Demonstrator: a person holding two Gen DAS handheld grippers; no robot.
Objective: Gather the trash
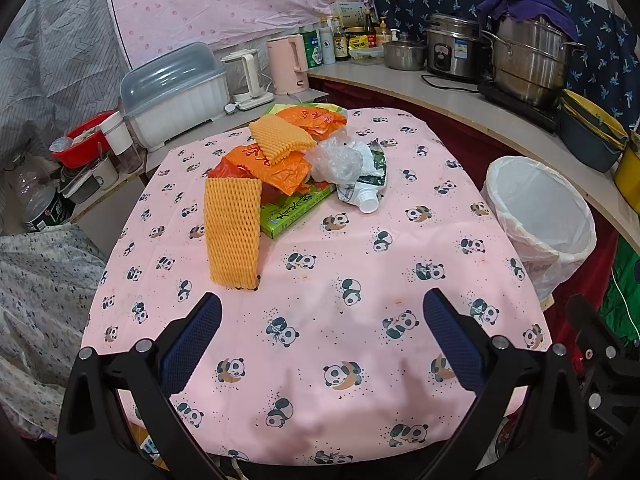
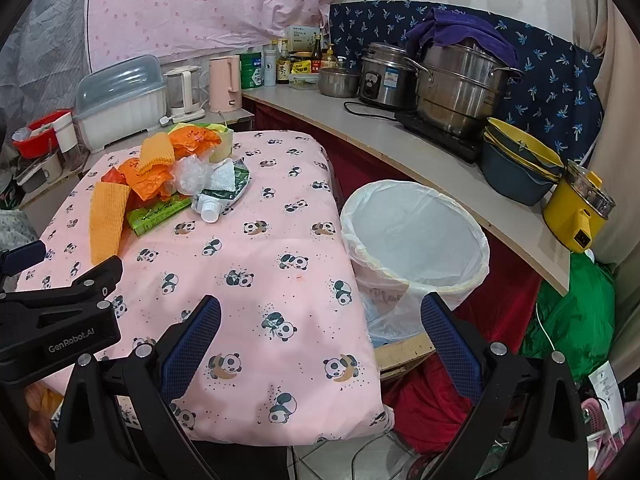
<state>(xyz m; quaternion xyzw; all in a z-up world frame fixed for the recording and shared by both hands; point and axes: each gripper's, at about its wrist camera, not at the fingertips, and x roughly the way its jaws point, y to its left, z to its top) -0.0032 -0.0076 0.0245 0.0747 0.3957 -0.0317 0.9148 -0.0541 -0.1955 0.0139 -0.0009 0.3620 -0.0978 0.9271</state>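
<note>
A heap of trash lies on the far left part of the pink panda tablecloth [image 1: 320, 280]: a long orange foam net [image 1: 232, 232], a second foam net [image 1: 280, 138], orange wrappers [image 1: 280, 168], a green box [image 1: 296, 208], crumpled clear plastic [image 1: 334, 160] and a squeezed tube with a white cap [image 1: 366, 196]. The white-lined bin [image 2: 416, 236] stands beside the table's right edge. My left gripper [image 1: 322, 332] is open above the near cloth, short of the heap. My right gripper [image 2: 320, 336] is open over the table's near right corner, holding nothing.
A curved counter [image 2: 400, 148] behind the bin carries steel pots, a rice cooker, stacked bowls and a yellow pot. Kettles, bottles and a covered dish rack [image 1: 176, 96] line the back. Red and green bags lie on the floor at right.
</note>
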